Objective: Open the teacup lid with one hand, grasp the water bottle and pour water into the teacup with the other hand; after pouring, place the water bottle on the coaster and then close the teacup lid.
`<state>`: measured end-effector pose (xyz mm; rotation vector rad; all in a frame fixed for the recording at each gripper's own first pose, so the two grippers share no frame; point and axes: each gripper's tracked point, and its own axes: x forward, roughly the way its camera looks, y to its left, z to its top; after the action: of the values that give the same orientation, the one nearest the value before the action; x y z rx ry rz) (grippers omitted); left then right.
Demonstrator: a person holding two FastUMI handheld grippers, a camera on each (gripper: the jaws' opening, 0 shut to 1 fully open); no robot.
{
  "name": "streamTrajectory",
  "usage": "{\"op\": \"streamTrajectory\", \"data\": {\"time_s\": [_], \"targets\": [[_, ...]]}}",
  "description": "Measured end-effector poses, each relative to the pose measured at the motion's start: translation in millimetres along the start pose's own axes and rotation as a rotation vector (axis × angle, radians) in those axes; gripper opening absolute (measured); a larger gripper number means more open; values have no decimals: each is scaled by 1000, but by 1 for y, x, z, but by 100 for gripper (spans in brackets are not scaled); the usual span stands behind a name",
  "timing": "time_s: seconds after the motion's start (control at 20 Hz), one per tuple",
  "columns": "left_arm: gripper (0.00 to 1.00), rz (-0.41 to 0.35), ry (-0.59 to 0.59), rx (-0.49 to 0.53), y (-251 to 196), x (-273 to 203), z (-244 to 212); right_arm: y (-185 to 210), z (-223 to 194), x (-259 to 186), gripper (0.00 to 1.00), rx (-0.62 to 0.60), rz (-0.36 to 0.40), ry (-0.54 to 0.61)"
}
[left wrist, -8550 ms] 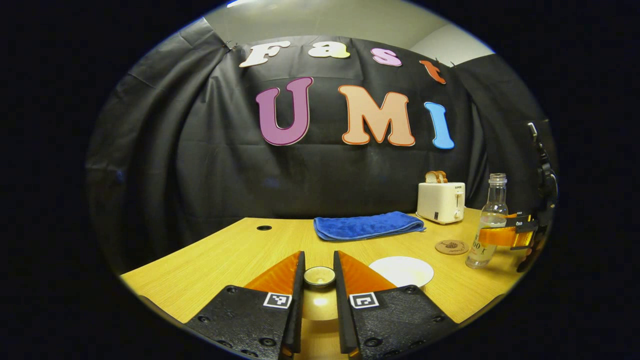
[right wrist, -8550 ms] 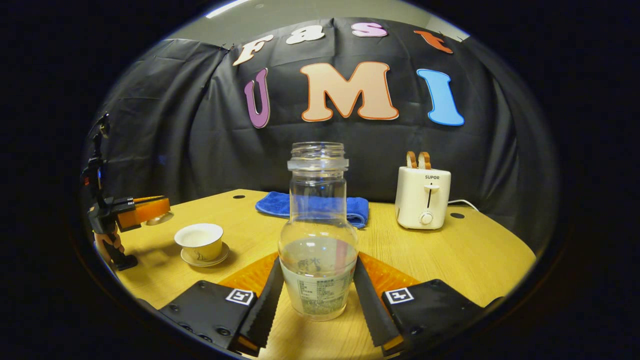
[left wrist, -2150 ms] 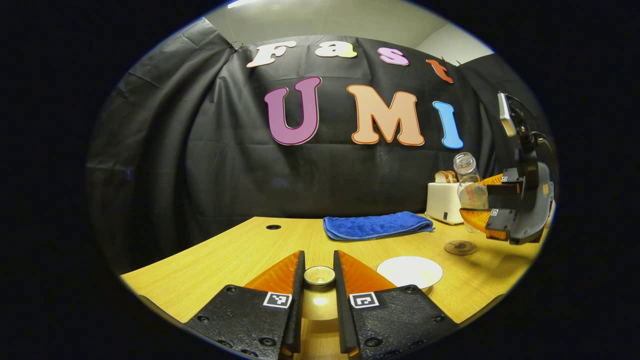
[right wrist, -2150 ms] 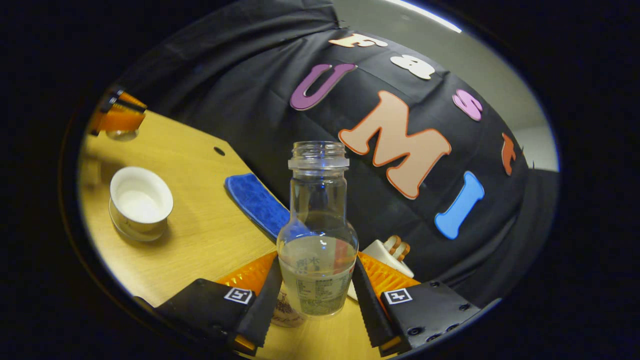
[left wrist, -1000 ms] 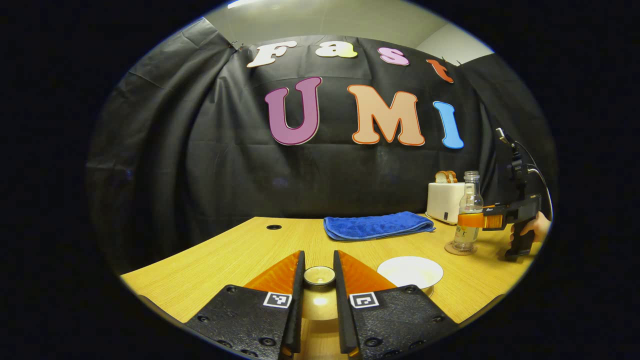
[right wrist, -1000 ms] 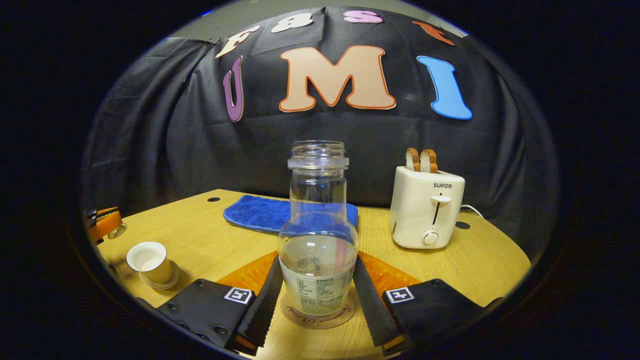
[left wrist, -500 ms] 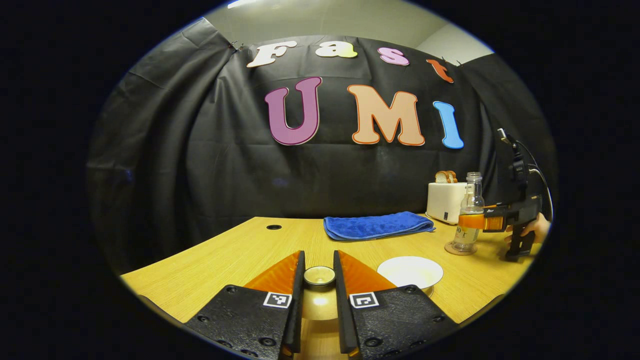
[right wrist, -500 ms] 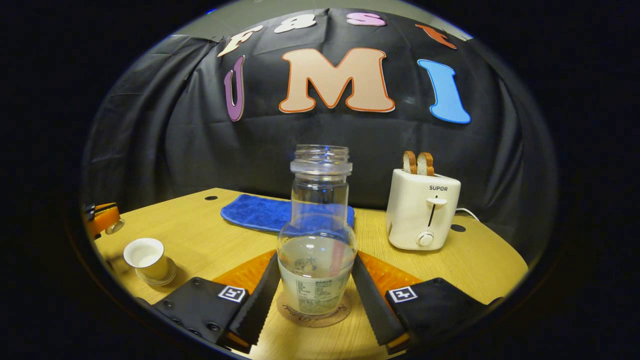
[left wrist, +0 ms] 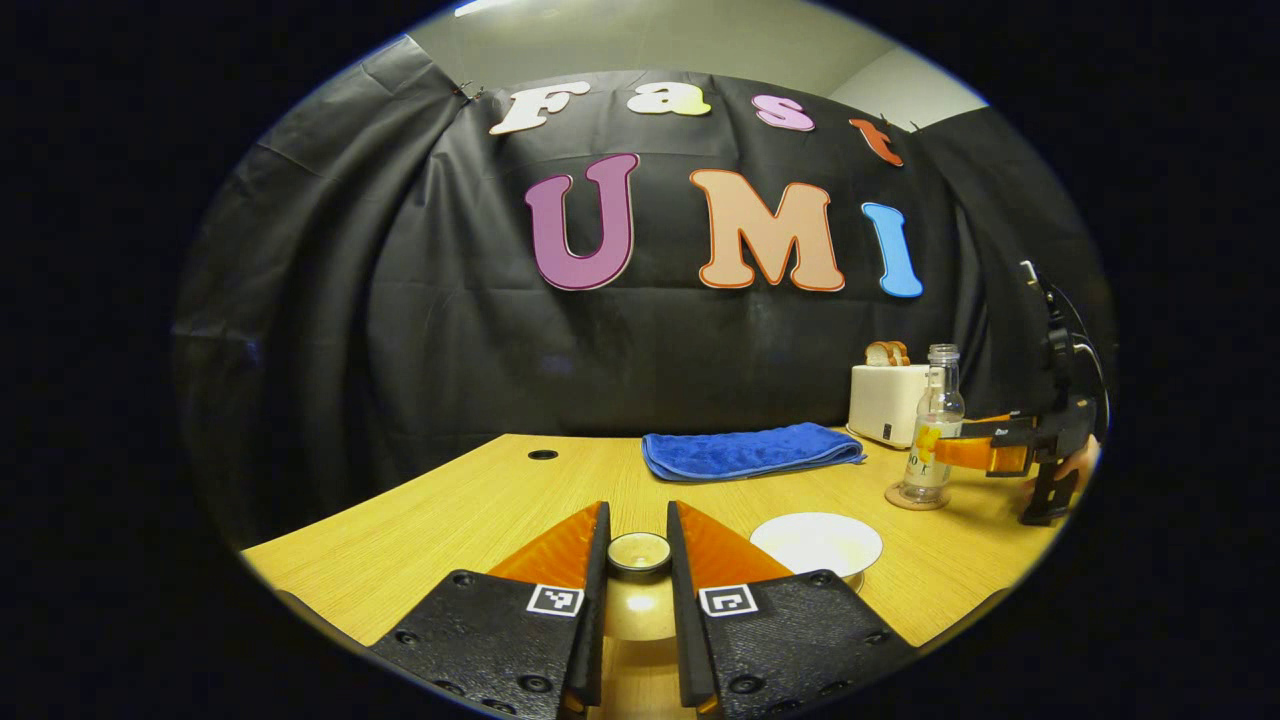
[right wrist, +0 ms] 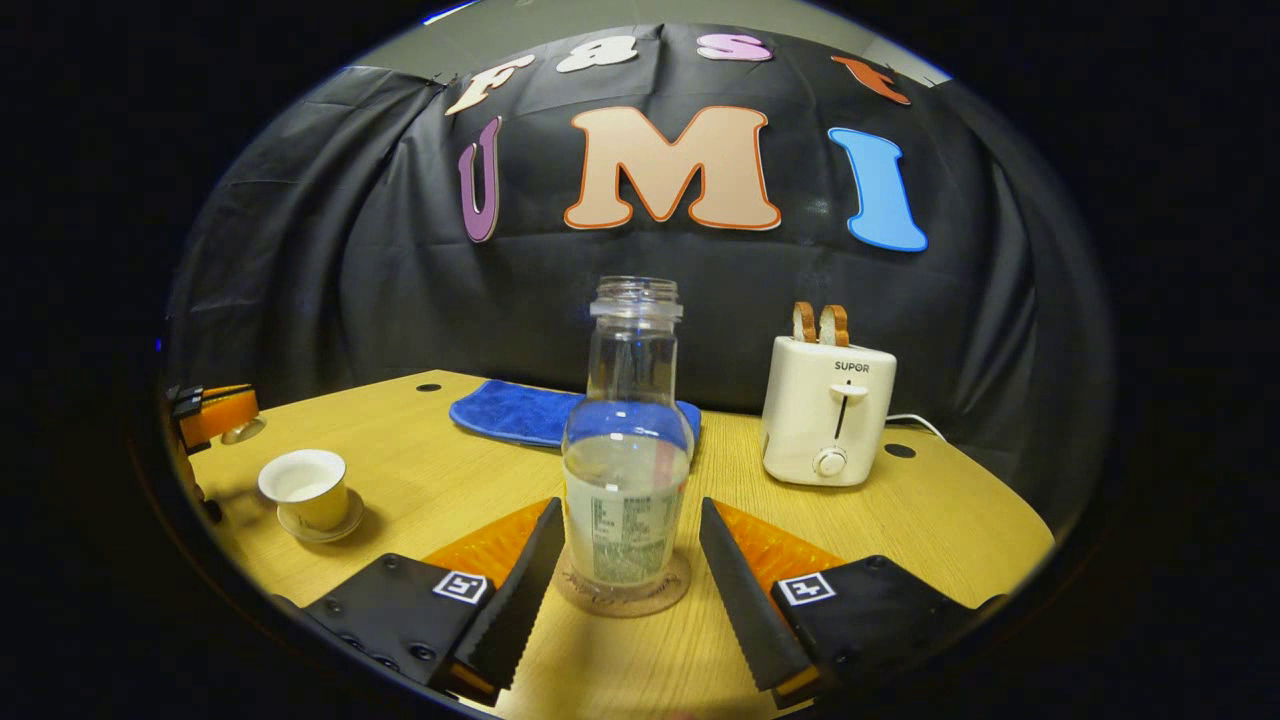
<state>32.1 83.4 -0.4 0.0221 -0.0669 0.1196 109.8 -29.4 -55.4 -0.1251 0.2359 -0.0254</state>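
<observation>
The clear water bottle (right wrist: 628,470) stands upright on the round coaster (right wrist: 625,598), part full. My right gripper (right wrist: 630,512) is open, a finger on each side of the bottle with a small gap to the glass. The open teacup (right wrist: 305,488) sits on its saucer at the left. My left gripper (left wrist: 638,545) is shut on the knob of the teacup lid (left wrist: 639,553), held above the table just left of the teacup (left wrist: 816,543). In the left gripper view the bottle (left wrist: 932,420) and the right gripper (left wrist: 975,452) are at the far right.
A white toaster (right wrist: 828,410) with two bread slices stands behind the bottle on the right. A folded blue cloth (right wrist: 520,412) lies at the back of the wooden table (right wrist: 900,520). The left gripper (right wrist: 215,415) hangs at the left edge of the right gripper view.
My right gripper has let go of the bottle and drawn back a little, leaving it standing on the coaster. My left gripper holds the lid in the same place.
</observation>
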Motion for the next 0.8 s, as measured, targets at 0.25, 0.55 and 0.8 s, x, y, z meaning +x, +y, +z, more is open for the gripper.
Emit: {"op": "streamTrajectory", "data": {"time_s": [0.25,0.55,0.8], "targets": [[27,-37,1,0,-5,1,0,-2,4,-27,93,41,14,-56],[28,-133,0,-2,-32,21,1,-7,13,-55,89,72,14,-147],[28,-233,3,-4,-59,34,0,-9,14,-76,84,74,4,-185]]}}
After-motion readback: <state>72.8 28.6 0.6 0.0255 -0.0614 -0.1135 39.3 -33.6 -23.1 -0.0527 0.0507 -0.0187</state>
